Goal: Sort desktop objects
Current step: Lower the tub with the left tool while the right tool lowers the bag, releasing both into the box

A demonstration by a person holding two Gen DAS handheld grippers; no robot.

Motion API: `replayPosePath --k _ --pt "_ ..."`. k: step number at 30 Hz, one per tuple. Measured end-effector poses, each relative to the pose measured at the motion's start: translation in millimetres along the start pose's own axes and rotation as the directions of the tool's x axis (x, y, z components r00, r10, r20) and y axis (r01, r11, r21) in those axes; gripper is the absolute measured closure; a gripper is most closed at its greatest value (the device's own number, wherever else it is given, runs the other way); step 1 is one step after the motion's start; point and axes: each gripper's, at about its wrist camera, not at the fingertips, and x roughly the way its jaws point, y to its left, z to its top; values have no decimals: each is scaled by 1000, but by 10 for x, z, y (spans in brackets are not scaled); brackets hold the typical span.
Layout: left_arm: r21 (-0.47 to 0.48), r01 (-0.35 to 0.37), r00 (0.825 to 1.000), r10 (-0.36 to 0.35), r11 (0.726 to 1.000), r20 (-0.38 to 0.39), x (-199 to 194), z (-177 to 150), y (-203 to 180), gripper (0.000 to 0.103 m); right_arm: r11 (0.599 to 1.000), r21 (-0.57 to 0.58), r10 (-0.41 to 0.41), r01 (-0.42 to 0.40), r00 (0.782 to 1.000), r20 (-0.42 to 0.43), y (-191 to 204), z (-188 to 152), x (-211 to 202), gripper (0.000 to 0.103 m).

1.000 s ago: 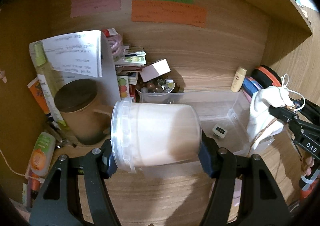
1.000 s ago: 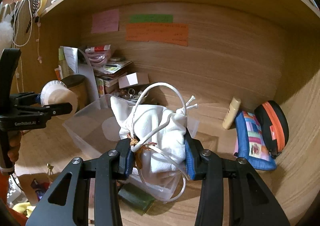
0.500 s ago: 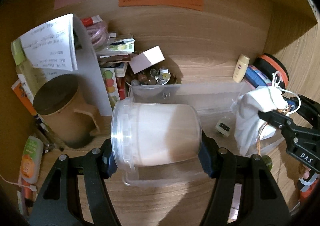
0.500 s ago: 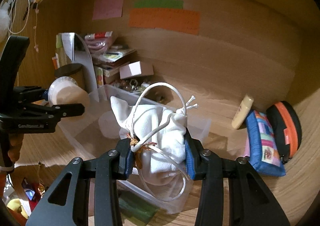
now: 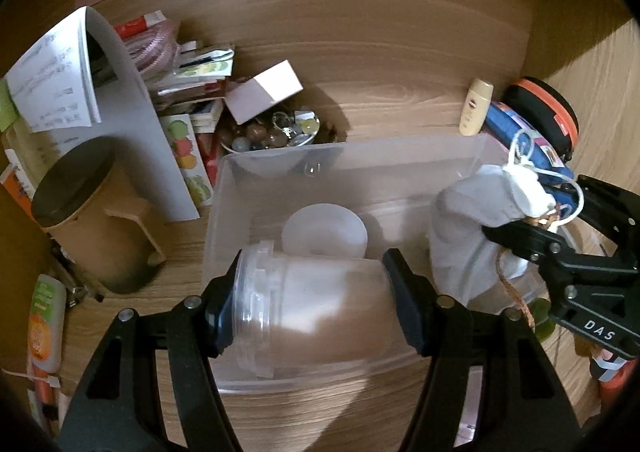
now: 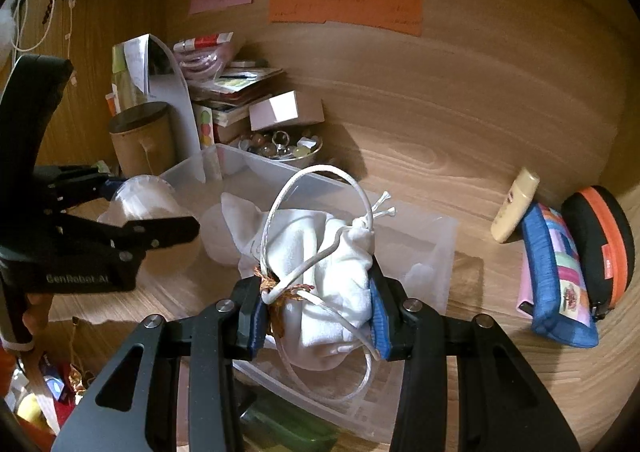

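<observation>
A clear plastic bin [image 5: 340,150] stands on the wooden desk. My left gripper [image 5: 314,304] is shut on a translucent lidded jar [image 5: 316,316], held on its side low over the bin's near left part. My right gripper [image 6: 316,312] is shut on a white drawstring pouch [image 6: 328,264], which hangs over the bin's right half [image 6: 432,252]. In the left wrist view the pouch [image 5: 464,220] and right gripper [image 5: 552,240] show at the right. In the right wrist view the left gripper [image 6: 148,208] and the jar [image 6: 148,192] are at the left. A round white lid-like piece [image 5: 324,228] lies in the bin.
Left of the bin stand a brown lidded mug [image 5: 88,212] and curled papers [image 5: 60,92]. A bowl of beads [image 5: 276,132] and a small box sit behind the bin. A cream bottle [image 6: 516,208], blue pouch [image 6: 556,272] and black-orange case [image 6: 600,240] lie right. Something green [image 6: 288,424] lies by the near wall.
Both grippers have come forward and down toward the bin, each keeping its hold. The jar now sits lower, within the bin's outline, and the pouch hangs over its right part.
</observation>
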Motion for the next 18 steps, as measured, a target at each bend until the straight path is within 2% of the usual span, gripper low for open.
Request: replayPosePath --k 12,18 --pt "9 1 999 -1 1000 -37 166 -34 -19 38 1000 11 30 -30 997 -66 34 -51 179 65" --pt "11 10 1000 -9 1000 -29 182 -29 -32 38 999 6 34 -34 997 -64 44 -58 193 62"
